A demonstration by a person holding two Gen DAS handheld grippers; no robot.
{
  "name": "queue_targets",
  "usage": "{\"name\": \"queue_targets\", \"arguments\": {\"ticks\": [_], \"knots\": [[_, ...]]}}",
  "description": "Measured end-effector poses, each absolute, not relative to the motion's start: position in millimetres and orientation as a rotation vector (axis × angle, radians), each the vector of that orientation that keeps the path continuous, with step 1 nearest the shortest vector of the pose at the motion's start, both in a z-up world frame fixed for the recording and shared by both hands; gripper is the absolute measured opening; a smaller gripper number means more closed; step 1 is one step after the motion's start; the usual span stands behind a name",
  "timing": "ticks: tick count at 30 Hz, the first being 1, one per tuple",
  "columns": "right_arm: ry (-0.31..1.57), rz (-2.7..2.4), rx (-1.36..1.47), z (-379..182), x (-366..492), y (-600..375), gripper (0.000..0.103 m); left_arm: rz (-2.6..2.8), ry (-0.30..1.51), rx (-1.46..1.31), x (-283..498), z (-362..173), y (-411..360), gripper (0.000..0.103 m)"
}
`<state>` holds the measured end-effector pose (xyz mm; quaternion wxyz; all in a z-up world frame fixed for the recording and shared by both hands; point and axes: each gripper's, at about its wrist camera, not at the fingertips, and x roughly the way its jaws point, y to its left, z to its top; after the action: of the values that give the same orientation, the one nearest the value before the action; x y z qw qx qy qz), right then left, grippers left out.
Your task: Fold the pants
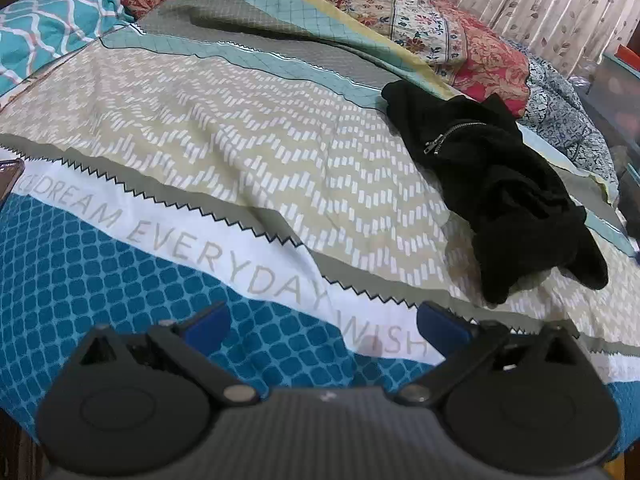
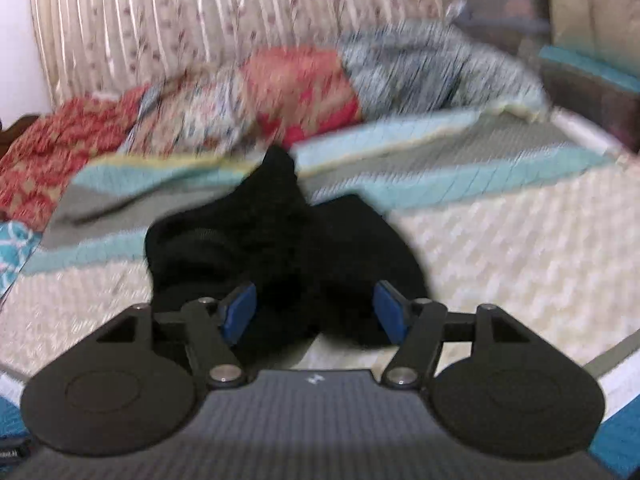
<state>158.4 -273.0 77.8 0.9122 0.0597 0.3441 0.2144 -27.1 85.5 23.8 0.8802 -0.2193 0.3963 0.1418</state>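
The black pants lie in a crumpled heap with a silver zipper showing, on the right side of the patterned bedspread. My left gripper hovers open over the bedspread's blue and white bands, well to the left of the heap, nothing between its blue pads. In the blurred right wrist view the same black pants bulk just beyond my right gripper. Its blue pads stand wide apart with dark cloth behind and between them, not pinched.
Bunched floral quilts in red and blue line the far side of the bed, with a striped curtain behind. A teal patterned pillow sits far left. A dark object lies at the left edge.
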Motion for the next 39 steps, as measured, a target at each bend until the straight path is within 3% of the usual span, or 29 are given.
{"name": "queue_targets", "arguments": {"ticks": [5, 7, 8, 9, 10, 16, 19, 20, 21, 23, 25, 27, 30, 33, 34, 35, 36, 39], "knots": [[0.832, 0.55, 0.159, 50.7, 171.7, -226.6, 0.079, 0.246, 0.806, -0.506, -27.0, 32.4, 91.2, 0.099], [0.859, 0.598, 0.18, 39.5, 176.8, -210.4, 0.077, 0.205, 0.787, -0.514, -26.5, 38.4, 88.9, 0.099], [0.868, 0.616, 0.208, 35.1, 180.2, -205.1, 0.048, 0.181, 0.78, -0.519, -25.2, 41.4, 87.7, 0.099], [0.887, 0.638, 0.24, 32.0, 183.5, -202.0, 0.008, 0.155, 0.774, -0.528, -23.5, 44.3, 86.5, 0.099], [0.925, 0.652, 0.265, 30.6, 187.2, -197.6, 0.003, 0.131, 0.77, -0.54, -20.2, 47.5, 85.7, 0.099], [0.77, 0.744, 0.221, 67.0, 151.4, -218.1, 0.004, 0.022, 0.744, -0.625, 5.7, 56.2, 84.8, 0.102], [0.748, 0.679, 0.216, 74.0, 156.0, -245.8, 0.011, 0.013, 0.757, -0.594, 36.0, 51.9, 73.7, 0.102], [0.763, 0.649, 0.242, 70.4, 163.0, -254.2, 0.019, 0.011, 0.766, -0.586, 48.3, 49.6, 68.1, 0.102], [0.784, 0.61, 0.278, 65.9, 170.9, -264.7, 0.043, -0.003, 0.772, -0.58, 60.8, 47.3, 60.7, 0.103], [0.811, 0.511, 0.377, 56.9, 184.5, -285.8, 0.074, -0.042, 0.8, -0.575, 84.0, 40.1, 45.3, 0.103], [0.811, 0.416, 0.481, 46.1, 196.2, -304.5, 0.076, -0.058, 0.839, -0.586, 103.5, 29.2, 28.1, 0.096], [0.853, 0.336, 0.554, 31.9, 211.4, -309.6, 0.076, -0.068, 0.87, -0.55, 113.8, 21.2, 11.6, 0.046], [0.971, 0.332, 0.719, 10.3, 227.0, -305.3, 0.078, -0.15, 0.84, -0.541, 104.8, 28.9, -1.6, 0.019], [1.06, 0.475, 0.905, -7.6, 230.6, -286.4, 0.086, -0.313, 0.761, -0.49, 72.6, 51.1, -17.0, 0.018], [1.096, 0.537, 0.97, -15.8, 232.8, -276.1, 0.085, -0.344, 0.747, -0.438, 60.7, 56.0, -26.0, 0.018], [1.127, 0.585, 1.001, -18.7, 233.9, -269.1, 0.056, -0.367, 0.743, -0.394, 52.0, 58.8, -33.1, 0.019], [1.142, 0.613, 0.983, -16.2, 235.0, -260.3, 0.008, -0.38, 0.741, -0.353, 44.6, 59.5, -38.7, 0.021], [1.05, 0.632, 0.849, 14.5, 241.4, -253.8, 0.009, -0.393, 0.757, -0.367, 36.0, 56.0, -23.9, 0.032]]}}
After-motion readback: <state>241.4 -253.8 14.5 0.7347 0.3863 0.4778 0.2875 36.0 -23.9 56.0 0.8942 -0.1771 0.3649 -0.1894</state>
